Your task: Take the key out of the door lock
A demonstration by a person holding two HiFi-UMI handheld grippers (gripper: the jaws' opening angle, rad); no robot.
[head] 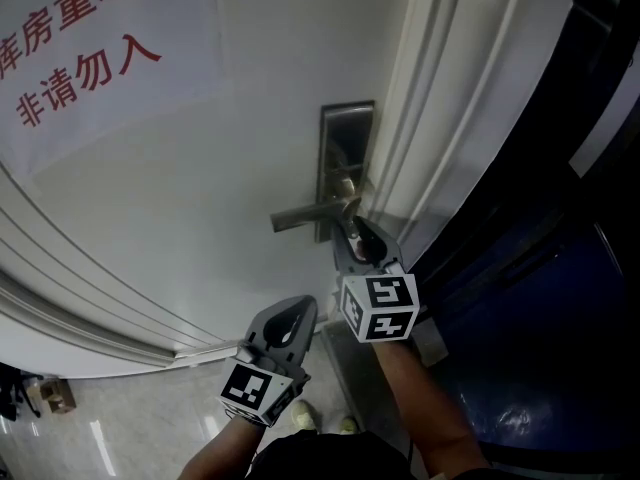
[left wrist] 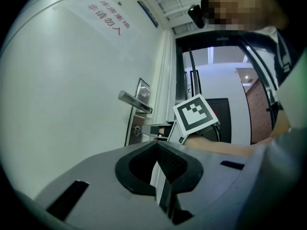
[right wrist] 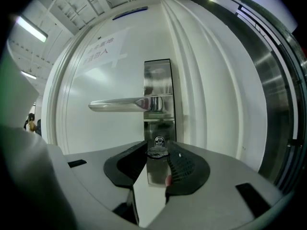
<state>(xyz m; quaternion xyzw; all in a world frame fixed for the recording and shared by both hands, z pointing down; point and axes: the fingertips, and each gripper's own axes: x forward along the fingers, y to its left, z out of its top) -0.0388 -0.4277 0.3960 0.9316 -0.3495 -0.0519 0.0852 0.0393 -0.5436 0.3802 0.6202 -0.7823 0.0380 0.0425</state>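
Observation:
A steel lock plate (head: 345,128) with a lever handle (head: 300,216) sits on the white door (head: 200,228). Below the handle (right wrist: 120,104), the key (right wrist: 156,151) sticks out of the keyhole, its dark head between the two pads of my right gripper (right wrist: 157,158). Those jaws have narrowed onto it. In the head view my right gripper (head: 352,220) points up at the plate just under the handle. My left gripper (head: 298,310) hangs lower and to the left, away from the door hardware, shut with nothing in it (left wrist: 156,166). From there the marker cube (left wrist: 195,116) of the right gripper shows beside the plate (left wrist: 142,87).
A paper sign (head: 70,38) with red characters hangs on the door's upper left. Ribbed white door-frame mouldings (head: 440,118) run right of the plate, with a dark opening (head: 540,268) beyond them. Pale floor tiles (head: 120,433) lie below. A person (right wrist: 31,123) stands far off at left.

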